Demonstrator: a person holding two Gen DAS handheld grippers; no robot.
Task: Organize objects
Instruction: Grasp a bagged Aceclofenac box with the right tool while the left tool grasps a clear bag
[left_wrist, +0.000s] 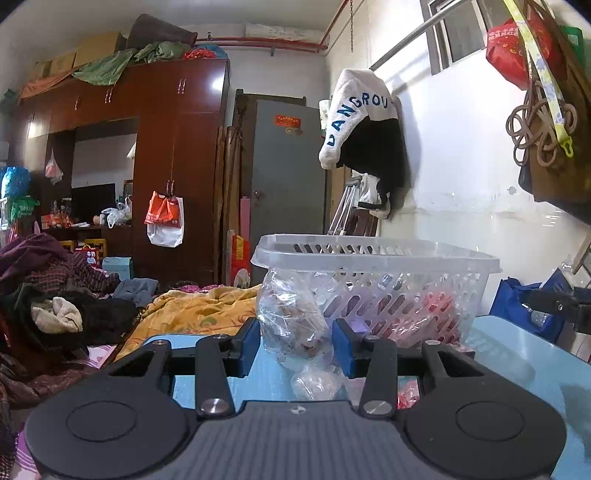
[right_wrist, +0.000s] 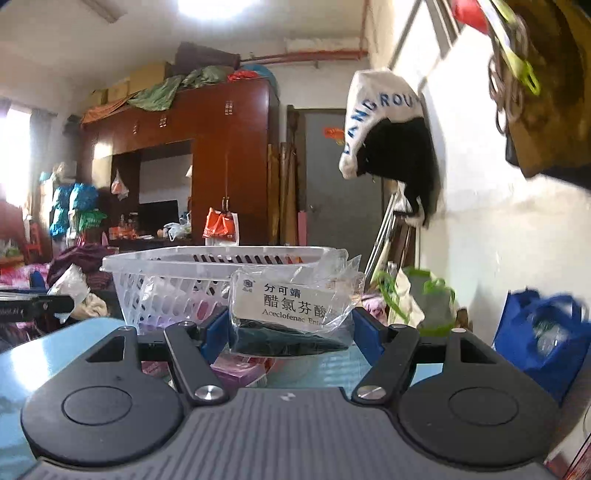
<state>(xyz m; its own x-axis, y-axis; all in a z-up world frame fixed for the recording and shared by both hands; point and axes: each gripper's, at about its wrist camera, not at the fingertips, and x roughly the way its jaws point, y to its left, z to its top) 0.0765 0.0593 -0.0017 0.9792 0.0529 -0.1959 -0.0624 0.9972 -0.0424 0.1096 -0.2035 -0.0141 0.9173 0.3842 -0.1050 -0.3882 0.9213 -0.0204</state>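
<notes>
Left wrist view, left to right. Heap of dark clothes and a yellow quilt (left_wrist: 199, 310) on a bed at left; tall red-brown wooden wardrobe (left_wrist: 177, 155) behind. Centre: left gripper (left_wrist: 297, 341) pinches a crumpled clear plastic bag of small brownish items (left_wrist: 295, 317) between its blue pads, the bag's lower part hanging below them. The bag sits just in front of the near corner of a translucent white slotted plastic basket (left_wrist: 384, 258), which stands on a pale blue tabletop (left_wrist: 517, 343). Pink and red packets show through the basket wall. At far right edge, a dark tool tip enters, probably the other gripper.

Right wrist view, left to right. The same basket (right_wrist: 177, 260) lies left of centre. Right gripper (right_wrist: 290, 328) clamps a white medicine box printed "Aceclofenac", wrapped in clear film (right_wrist: 291, 306), pads pressing on both sides, box held off the table. A purple-pink carton (right_wrist: 240, 371) lies on the table beneath. Blue fabric bag (right_wrist: 543, 332) at right.

Step in hand (judgement): both items are gripped and carried toward the basket; neither is over the rim yet. Next move calls for raising each above the rim, then spreading the pads over the open interior.

View differences: only the right view reads the box label; only the left shows the bag's contents and the bed.
</notes>
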